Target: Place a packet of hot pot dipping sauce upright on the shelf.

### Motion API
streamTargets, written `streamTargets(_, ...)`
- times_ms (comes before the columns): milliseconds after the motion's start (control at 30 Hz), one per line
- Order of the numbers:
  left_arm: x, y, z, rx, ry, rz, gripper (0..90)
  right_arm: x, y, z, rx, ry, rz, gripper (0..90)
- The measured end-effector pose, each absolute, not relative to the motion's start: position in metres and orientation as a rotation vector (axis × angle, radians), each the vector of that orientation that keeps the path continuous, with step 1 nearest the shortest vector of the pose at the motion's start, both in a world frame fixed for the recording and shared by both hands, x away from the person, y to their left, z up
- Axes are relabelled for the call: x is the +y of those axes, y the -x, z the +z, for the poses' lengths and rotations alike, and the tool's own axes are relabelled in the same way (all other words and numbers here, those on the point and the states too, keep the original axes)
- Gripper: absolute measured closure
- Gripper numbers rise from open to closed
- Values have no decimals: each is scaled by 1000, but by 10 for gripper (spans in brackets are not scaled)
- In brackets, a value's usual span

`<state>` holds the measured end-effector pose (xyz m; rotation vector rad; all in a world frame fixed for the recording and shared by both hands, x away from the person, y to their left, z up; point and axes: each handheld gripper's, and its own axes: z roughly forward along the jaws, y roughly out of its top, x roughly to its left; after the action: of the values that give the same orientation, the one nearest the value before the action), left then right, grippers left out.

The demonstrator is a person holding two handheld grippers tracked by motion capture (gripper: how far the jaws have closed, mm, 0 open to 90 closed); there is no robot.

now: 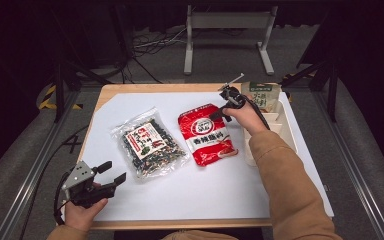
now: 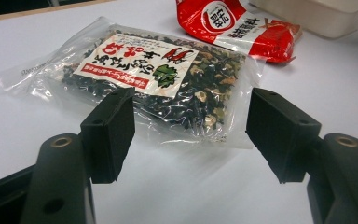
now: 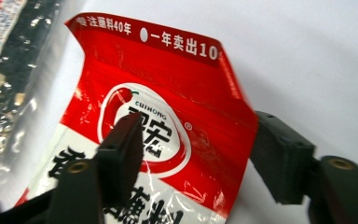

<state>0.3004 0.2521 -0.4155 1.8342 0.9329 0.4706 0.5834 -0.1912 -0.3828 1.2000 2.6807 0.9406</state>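
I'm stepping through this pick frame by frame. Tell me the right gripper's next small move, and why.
Probably close the jaws. The right gripper is open, with the upper right edge of the red packet raised off the white sheet between its jaws. Once shut, it could lift the packet, perhaps toward the tray.

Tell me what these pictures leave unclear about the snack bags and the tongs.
- High view: the right tongs are partly behind the hand; contact with the red bag is unclear.
- Right gripper view: the red bag's lower end is cut off.
- High view: the tray is partly behind the sleeve.
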Motion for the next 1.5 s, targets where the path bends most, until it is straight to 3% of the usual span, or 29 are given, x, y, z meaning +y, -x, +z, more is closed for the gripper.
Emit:
streamTargets(367,251,-302,-416,934,-1837,465,330,-190,-571,-374,2788,-1020,914,636)
streamTargets(700,250,-302,-416,932,-1841,464,330,-165,-564,-388,2891,-799,800,600)
streamTargets(1100,252,-301,-416,934,-1833,464,330,-152,-565,-395,2882,-690,674,846)
streamTargets(1500,251,-303,-416,928,-1838,469,330,-159,-555,-373,2842,-658,737,883)
